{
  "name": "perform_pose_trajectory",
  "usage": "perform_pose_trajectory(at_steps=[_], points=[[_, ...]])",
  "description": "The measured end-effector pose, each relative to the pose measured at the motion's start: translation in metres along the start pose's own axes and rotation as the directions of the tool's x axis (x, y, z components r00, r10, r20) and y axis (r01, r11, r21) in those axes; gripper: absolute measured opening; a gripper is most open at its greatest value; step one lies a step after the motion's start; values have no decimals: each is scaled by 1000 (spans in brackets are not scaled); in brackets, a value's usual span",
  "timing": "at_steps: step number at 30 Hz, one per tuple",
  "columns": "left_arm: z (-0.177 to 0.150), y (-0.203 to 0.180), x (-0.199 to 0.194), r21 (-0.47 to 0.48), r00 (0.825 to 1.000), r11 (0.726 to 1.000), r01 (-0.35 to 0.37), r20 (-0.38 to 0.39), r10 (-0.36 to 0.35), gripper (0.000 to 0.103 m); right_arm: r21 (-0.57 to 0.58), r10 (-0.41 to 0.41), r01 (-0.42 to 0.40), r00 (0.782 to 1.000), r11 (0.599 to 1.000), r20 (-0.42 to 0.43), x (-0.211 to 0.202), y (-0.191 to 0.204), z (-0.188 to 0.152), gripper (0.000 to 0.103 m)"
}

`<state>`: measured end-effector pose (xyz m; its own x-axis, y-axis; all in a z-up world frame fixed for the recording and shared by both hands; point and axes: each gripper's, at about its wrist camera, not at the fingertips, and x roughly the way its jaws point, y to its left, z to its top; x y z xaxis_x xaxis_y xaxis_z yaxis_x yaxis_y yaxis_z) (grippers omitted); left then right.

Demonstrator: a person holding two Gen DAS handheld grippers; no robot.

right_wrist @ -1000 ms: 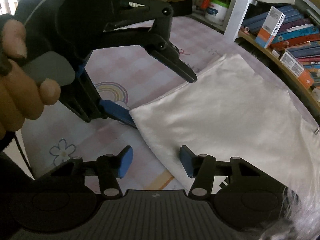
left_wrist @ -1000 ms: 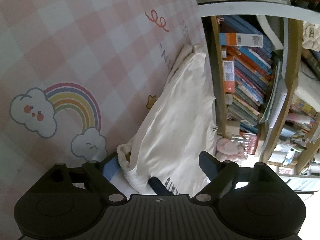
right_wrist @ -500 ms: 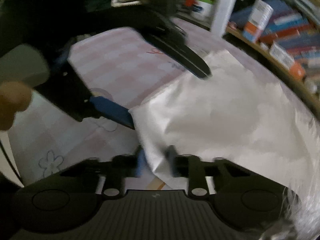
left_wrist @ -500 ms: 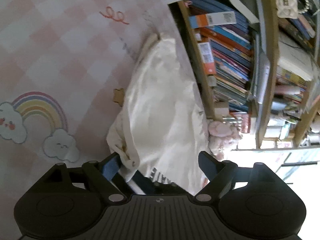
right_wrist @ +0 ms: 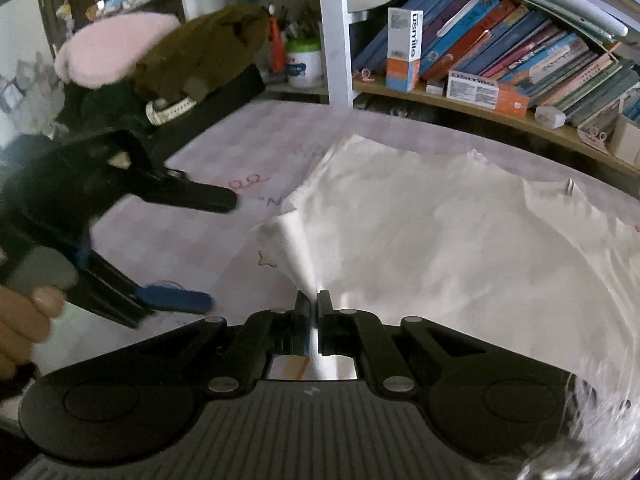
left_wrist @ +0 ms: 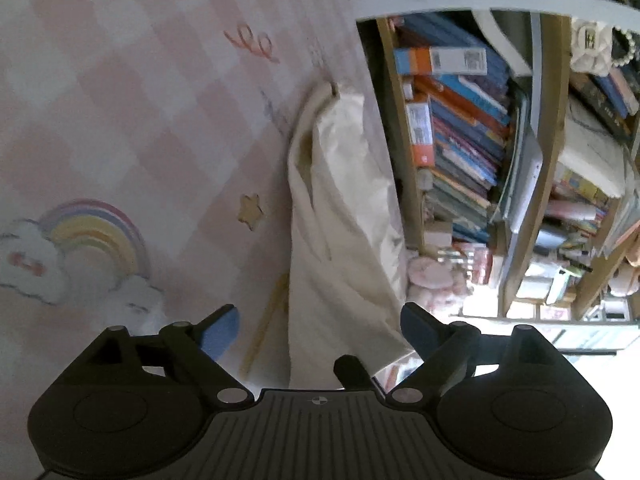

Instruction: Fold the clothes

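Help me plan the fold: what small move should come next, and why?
Probably close the left gripper on the cloth edge. The right gripper is shut on one corner, lifting it, while the left one is open with the cloth between its fingers.

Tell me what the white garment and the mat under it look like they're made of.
The white garment looks like a thin, smooth woven fabric, maybe satin or silky polyester: it has a soft sheen and gathers into fine pleats where the right gripper pinches it. The mat looks like printed cloth or soft vinyl with a matte finish; I can't tell which.
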<state>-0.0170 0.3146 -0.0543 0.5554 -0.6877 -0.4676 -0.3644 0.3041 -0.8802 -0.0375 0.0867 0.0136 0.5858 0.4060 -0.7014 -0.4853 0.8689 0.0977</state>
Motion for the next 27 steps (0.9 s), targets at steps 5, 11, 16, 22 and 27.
perform_pose_trajectory(at_steps=[5,11,16,22,27], points=[[0,8,21,-106,997,991,76,-22,-79,90,-21,45,-45,999,999,-25,0,7,1,3],[1,9,30,-122,997,990,76,-13,-79,90,-72,41,-46,996,996,-76,3,15,-4,41],[0,12,34,-139,997,988,69,-8,-70,89,-25,30,-31,998,999,-57,-8,0,-3,46],[-2,16,33,-148,999,988,44,7,-44,88,68,-7,13,997,998,-76,-11,-28,4,55],[-7,17,26,-156,997,988,9,74,3,81,139,-49,63,993,988,-103,-11,-53,11,66]])
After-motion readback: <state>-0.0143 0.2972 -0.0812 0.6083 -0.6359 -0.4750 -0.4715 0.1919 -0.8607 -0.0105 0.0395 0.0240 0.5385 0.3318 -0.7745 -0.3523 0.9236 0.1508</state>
